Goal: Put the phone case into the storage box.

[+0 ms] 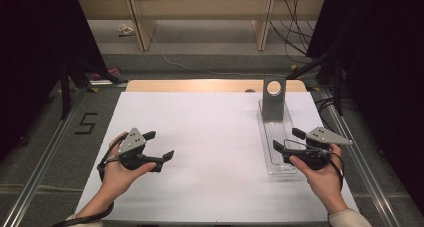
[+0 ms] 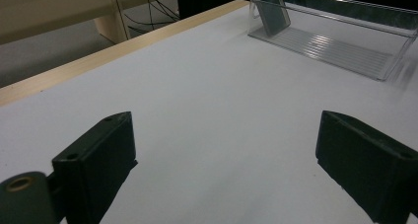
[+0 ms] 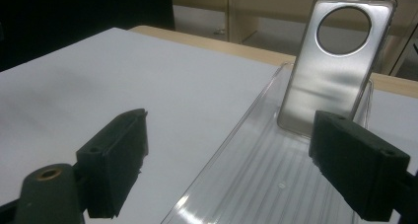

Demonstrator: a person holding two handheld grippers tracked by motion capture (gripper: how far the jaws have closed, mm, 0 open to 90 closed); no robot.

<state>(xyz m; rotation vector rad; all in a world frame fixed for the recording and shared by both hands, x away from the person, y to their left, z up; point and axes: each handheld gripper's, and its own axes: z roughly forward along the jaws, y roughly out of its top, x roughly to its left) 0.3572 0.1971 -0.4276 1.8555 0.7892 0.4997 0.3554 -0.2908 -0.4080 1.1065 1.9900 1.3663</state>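
Observation:
A clear plastic tray lies lengthwise on the right side of the white table top. A silvery translucent phone case with a round camera hole stands upright at the tray's far end. My right gripper is open over the tray's near half, and nothing is between its jaws. In the right gripper view the gripper faces the case along the tray. My left gripper is open above the bare white surface at the left. In the left gripper view the gripper holds nothing, with the tray far off.
A wooden table edge runs along the back. Shelf legs and cables lie on the floor beyond. A "5" mark is on the floor at the left. Dark stands flank both sides.

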